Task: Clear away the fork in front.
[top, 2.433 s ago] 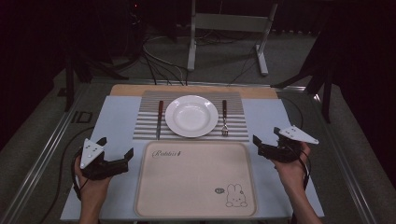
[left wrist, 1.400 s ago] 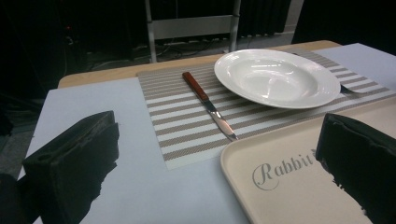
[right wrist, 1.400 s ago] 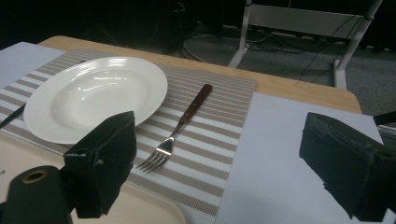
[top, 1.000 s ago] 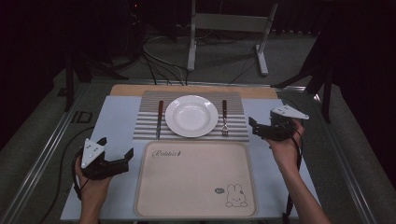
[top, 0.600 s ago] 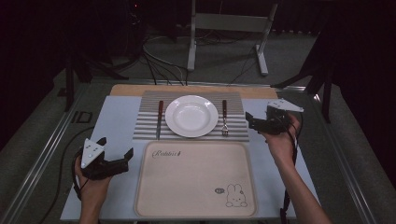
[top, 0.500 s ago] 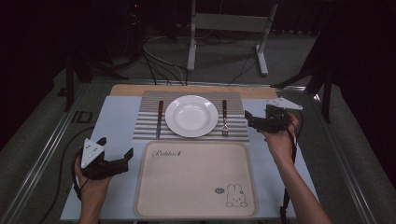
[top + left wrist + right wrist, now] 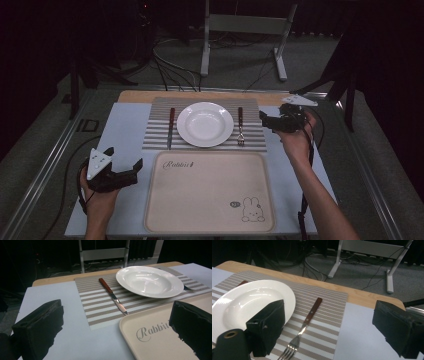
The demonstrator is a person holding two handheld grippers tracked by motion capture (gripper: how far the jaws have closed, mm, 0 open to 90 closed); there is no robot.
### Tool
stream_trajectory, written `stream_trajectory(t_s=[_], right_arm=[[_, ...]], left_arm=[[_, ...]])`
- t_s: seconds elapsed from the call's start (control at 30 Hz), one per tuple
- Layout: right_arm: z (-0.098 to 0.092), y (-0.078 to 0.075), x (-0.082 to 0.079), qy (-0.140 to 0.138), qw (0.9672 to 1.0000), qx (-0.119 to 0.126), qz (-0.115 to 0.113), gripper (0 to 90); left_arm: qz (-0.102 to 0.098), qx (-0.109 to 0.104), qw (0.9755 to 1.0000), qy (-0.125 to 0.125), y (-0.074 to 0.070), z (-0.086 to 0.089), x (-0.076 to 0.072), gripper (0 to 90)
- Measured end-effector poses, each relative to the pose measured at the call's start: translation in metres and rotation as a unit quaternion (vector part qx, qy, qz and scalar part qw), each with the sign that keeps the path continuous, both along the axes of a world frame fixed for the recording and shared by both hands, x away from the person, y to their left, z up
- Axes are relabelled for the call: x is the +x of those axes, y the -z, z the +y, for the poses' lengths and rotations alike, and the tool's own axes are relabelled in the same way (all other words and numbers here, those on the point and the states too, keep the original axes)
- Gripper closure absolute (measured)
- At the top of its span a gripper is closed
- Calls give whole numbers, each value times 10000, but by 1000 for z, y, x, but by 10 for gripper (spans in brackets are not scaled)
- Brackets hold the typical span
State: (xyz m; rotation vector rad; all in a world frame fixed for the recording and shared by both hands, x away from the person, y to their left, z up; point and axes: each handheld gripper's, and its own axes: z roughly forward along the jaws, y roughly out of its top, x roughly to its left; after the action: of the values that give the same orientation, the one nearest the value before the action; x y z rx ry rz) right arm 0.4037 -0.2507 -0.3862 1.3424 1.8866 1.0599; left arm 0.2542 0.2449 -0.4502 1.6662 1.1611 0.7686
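A white plate sits mid-way on a striped placemat. A wooden-handled knife lies left of it, a fork right of it. A beige tray with a rabbit print lies in front. My left gripper rests open at the tray's left edge. My right gripper hovers open just right of the fork, jaws pointing at it, nothing between them.
A pale blue mat covers the table; a wooden board edge shows behind the placemat. A white metal stand and cables lie on the floor beyond. Metal rails run along the table sides.
My right gripper has moved forward and left from beside the tray to beside the fork. The left gripper has stayed put.
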Motion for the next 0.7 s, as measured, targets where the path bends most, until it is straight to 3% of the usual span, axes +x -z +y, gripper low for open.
stream_trajectory(t_s=[0.23, 0.4, 0.7], right_arm=[[6, -1, 10, 8, 9999, -130, 22, 113], [10, -2, 17, 27, 10000, -38, 10, 113], [16, 0, 33, 52, 9999, -109, -43, 113]], left_arm=[[8, -3, 10000, -2, 0, 0, 0, 0], [18, 3, 10000, 1, 1, 0, 1, 0], [15, -10, 10000, -18, 1, 1, 1, 0]])
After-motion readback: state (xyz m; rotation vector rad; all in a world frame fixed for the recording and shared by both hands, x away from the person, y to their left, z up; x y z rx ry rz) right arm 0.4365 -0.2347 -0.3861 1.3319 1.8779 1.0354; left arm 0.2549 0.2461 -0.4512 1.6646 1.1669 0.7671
